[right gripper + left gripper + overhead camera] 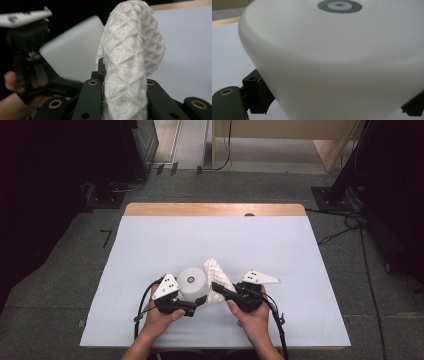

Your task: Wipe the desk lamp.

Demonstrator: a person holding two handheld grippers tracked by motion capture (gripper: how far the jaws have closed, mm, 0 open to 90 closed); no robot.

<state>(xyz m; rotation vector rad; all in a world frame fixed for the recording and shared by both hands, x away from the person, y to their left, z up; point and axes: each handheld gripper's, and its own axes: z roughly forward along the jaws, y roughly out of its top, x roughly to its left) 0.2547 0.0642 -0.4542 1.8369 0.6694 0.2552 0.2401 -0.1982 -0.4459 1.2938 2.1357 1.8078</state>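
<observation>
Gripping the white round container between its 2 jaws, my left gripper holds it near the front of the white-covered table. My right gripper is clamped on a white waffle-knit cloth, which touches the container's right side.

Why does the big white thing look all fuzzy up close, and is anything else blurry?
In the left gripper view the white round object sits so near the lens that it goes soft, its edges smeared. In the right gripper view the woven cloth is sharp, but the left tongs behind are blurred. The high view is even, its corners dark.
</observation>
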